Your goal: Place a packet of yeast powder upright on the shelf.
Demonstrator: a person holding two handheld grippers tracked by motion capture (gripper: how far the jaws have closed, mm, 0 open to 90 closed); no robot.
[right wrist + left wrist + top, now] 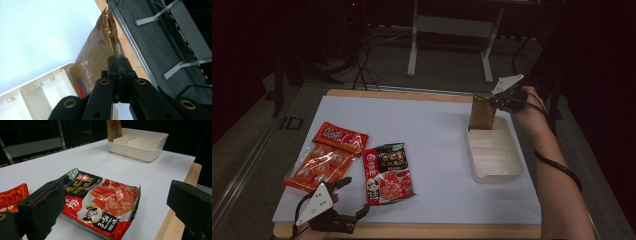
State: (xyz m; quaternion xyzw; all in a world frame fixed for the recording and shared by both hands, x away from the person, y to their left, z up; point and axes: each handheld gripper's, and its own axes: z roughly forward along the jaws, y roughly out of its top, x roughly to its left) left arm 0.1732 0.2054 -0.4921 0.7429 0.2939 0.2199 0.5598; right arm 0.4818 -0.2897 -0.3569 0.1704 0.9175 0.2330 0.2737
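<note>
Right claw [117,62] pinches the brown packet's [96,55] top edge above the tray [37,100].

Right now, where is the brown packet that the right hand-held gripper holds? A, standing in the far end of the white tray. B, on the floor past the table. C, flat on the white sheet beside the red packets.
A: the right hand-held gripper pinches the brown packet by its top edge, its lower end inside the white tray.

Tongs [119,65] clamped on brown packet's [96,53] edge, over white bin [37,96]
</note>
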